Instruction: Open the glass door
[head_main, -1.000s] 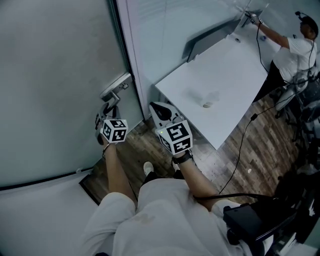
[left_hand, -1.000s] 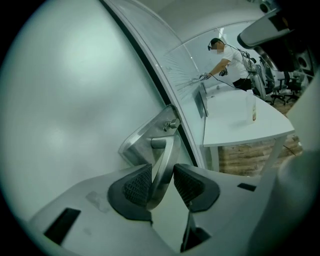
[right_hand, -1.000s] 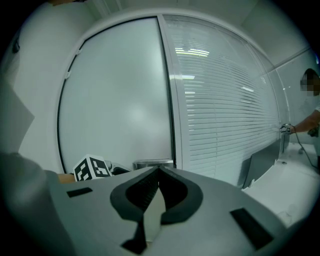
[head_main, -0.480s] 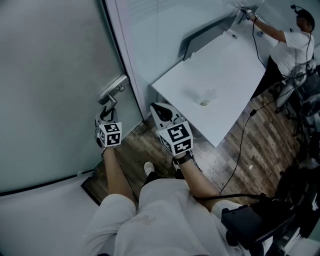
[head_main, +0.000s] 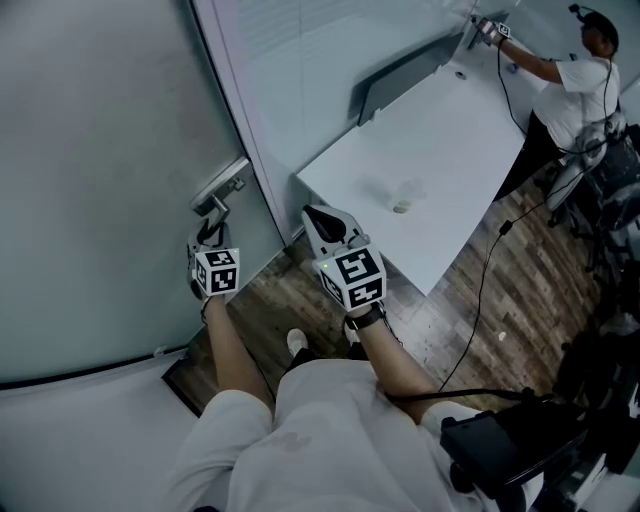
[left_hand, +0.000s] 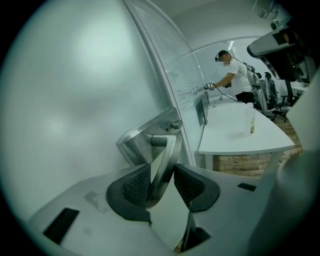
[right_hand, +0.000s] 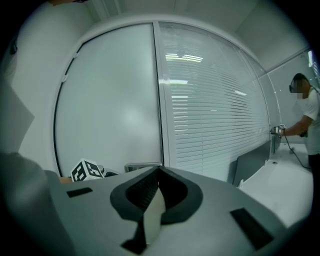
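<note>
The frosted glass door (head_main: 100, 150) fills the left of the head view, with a metal handle plate (head_main: 222, 185) near its edge. My left gripper (head_main: 207, 230) hangs just under that plate. In the left gripper view the steel lever handle (left_hand: 167, 155) runs down between the ribbed pads (left_hand: 135, 186), and the gripper (left_hand: 157, 187) is shut on it. My right gripper (head_main: 314, 214) hovers to the right of the door frame, shut and holding nothing. Its jaws (right_hand: 159, 171) face the door (right_hand: 110, 115) and touch at the tips.
A white table (head_main: 430, 150) stands to the right against a glass partition with blinds (right_hand: 215, 100), with a small item (head_main: 403, 207) on it. A person (head_main: 580, 70) works at its far end. A cable (head_main: 480, 300) trails over the wooden floor.
My left gripper has rolled a little on the handle, so its marker cube shows a different face. The right gripper has edged slightly forward. The view has drifted sideways.
</note>
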